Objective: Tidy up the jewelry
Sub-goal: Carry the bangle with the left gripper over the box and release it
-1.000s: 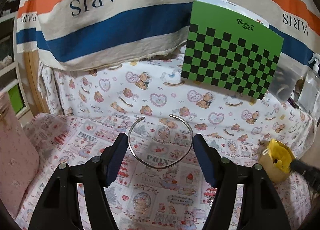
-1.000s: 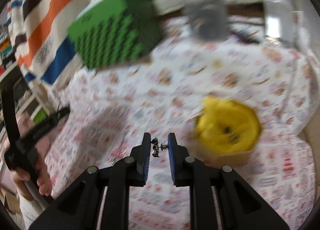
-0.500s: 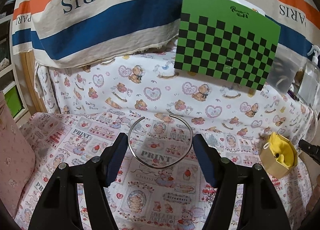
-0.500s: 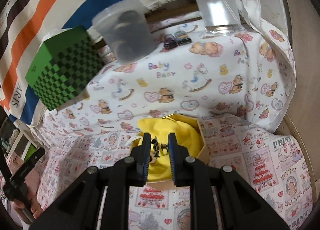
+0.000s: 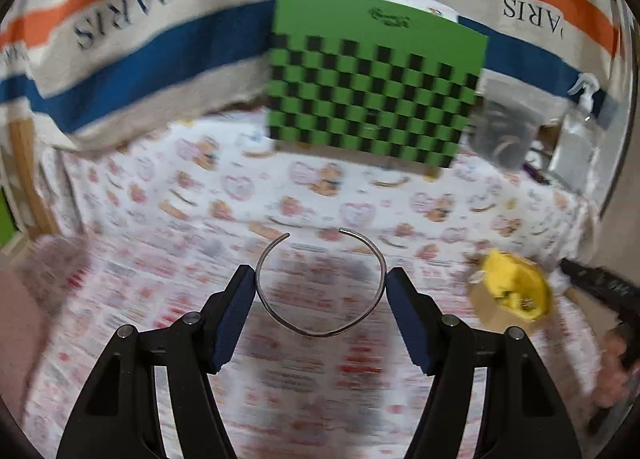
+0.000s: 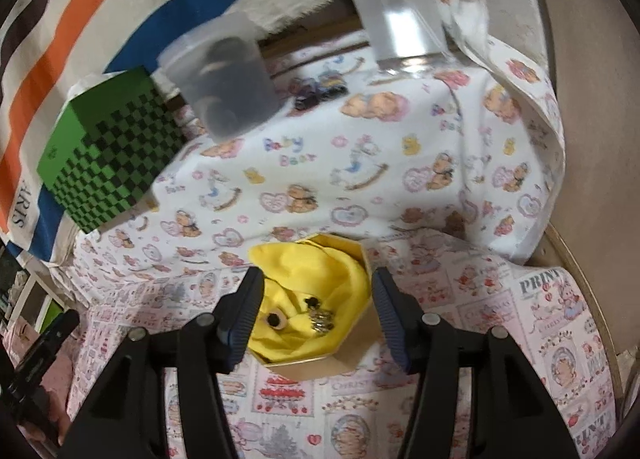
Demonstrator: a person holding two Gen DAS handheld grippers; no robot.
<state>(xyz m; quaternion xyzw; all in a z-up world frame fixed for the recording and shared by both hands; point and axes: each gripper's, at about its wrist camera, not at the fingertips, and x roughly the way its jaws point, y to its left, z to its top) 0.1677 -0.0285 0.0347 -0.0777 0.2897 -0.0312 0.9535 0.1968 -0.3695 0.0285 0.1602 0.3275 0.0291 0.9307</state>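
Left wrist view: my left tongs (image 5: 320,283) held the bangle (image 5: 320,285) pinched across its width between the pads, above the cloth (image 5: 168,299). Being thin, springy wire, it could twist or pop free if I squeezed unevenly.

Right wrist view: my right tongs (image 6: 318,299) hung spread and empty over the box (image 6: 320,339), earrings (image 6: 320,317) lying on its yellow lining. Nudging that light box could spill them.

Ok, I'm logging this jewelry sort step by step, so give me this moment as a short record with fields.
left gripper: shut on silver open bangle, held above the printed cloth
right gripper: open, over the box
box: cardboard, lined with yellow cloth
in box: small dark earrings on the yellow cloth
backdrop: green checkered board
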